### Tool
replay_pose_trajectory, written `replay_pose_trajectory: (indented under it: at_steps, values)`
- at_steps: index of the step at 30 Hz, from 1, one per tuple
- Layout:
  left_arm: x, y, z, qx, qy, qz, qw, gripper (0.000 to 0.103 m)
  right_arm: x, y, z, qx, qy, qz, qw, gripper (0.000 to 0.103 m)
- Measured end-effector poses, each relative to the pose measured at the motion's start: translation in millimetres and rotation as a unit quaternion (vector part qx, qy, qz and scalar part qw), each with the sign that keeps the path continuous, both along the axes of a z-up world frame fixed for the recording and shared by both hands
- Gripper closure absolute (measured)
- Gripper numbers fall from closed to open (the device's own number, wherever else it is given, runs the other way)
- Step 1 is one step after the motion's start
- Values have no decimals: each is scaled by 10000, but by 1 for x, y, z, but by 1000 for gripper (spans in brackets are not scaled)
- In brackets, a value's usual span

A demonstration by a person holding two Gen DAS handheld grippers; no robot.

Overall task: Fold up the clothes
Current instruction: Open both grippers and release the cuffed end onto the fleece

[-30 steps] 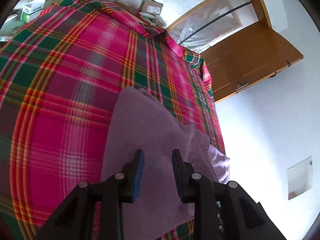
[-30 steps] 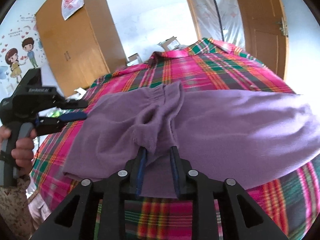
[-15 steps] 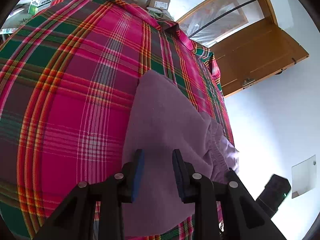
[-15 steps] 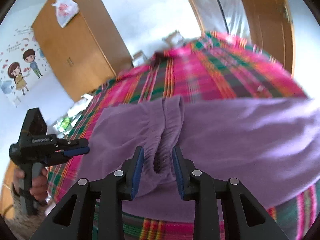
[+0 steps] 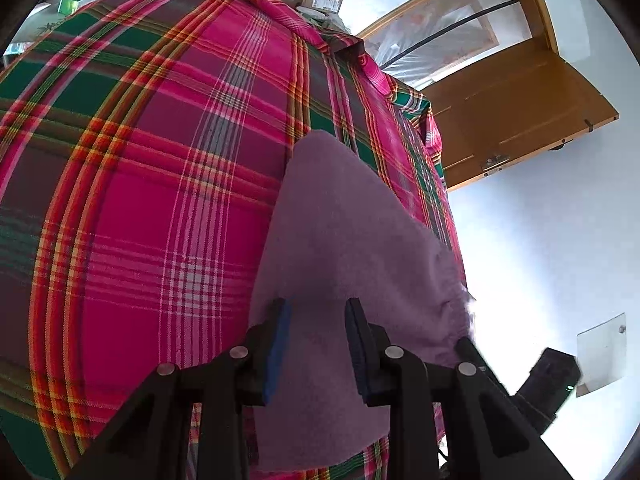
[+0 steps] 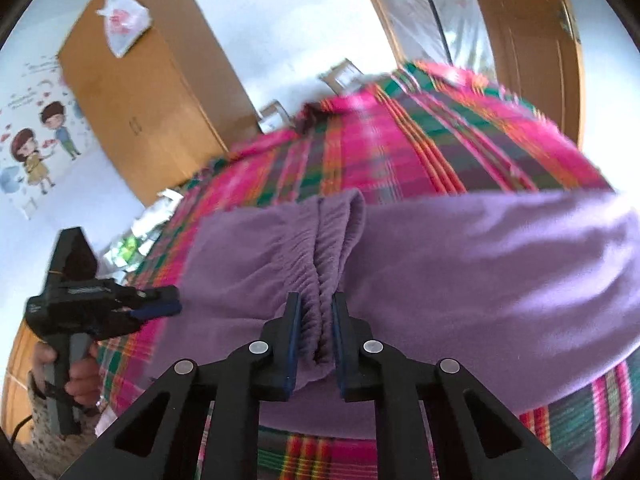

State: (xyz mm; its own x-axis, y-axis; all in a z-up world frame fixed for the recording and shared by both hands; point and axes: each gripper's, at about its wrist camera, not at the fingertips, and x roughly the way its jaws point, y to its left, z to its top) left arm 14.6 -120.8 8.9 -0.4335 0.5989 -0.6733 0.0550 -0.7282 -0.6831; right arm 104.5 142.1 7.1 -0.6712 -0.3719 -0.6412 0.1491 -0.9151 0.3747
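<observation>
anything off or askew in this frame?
Nothing damaged or spilled. The purple garment lies on the plaid cloth, its gathered waistband bunched upright between the right gripper jaws. The left gripper hovers open above the fabric. The right view is motion-blurred.

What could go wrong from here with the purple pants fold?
1. The right claw pinches only the bunched elastic waistband; a pull may slip layers unevenly and skew the fold.
2. The left claw is open above the purple pants, gripping nothing, so that end could drag across the plaid sheet.
3. The right wrist view is motion-blurred, so exact grip depth is unclear.
</observation>
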Motion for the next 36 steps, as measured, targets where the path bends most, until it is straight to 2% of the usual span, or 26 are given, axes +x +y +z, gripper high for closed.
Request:
replay_pose_trajectory:
  at_steps: [1, 3, 7, 13, 16, 21, 24, 30, 32, 33, 34, 36]
  values:
    - [-1, 0, 0, -17, 1, -18, 10000, 74, -4, 0, -7, 14, -188, -8, 9998, 88]
    - [-2, -1, -2, 17, -18, -42, 10000, 74, -7, 3, -11, -72, -282, -7, 9996, 87]
    - [-5, -3, -1, -3, -27, -41, 10000, 74, -17, 7, -3, -237, -267, 189, 9992, 79]
    - [-4, -10, 2, 2, 53, 28, 10000, 73, -44, 17, 5, -472, -177, 175, 9986, 79]
    - [-9, -12, 4, -55, 82, 88, 9999, 73, -57, 18, 8, -419, -97, 111, 9990, 79]
    - [-21, -15, 3, -136, 83, 193, 9997, 72, -71, 5, 15, -240, 112, 352, 9990, 78]
    - [-29, -13, -1, -143, 82, 175, 9997, 71, -87, -9, 12, 66, 5, 579, 9983, 78]
    - [-48, -16, -6, -68, 48, 212, 9997, 69, -107, -21, 4, 5, -174, 845, 9963, 78]
    - [-52, -16, -9, -37, 5, 273, 9996, 69, -112, -20, 0, -54, -271, 825, 9962, 83]
    - [-54, -16, -10, -25, -14, 281, 9996, 69, -113, -18, -1, -107, -279, 791, 9964, 91]
    - [-55, -16, -11, -14, -34, 288, 9996, 69, -113, -16, -2, -161, -280, 753, 9966, 94]
    - [-56, -15, -12, -10, -68, 295, 9995, 69, -111, -9, -1, -281, -178, 659, 9973, 97]
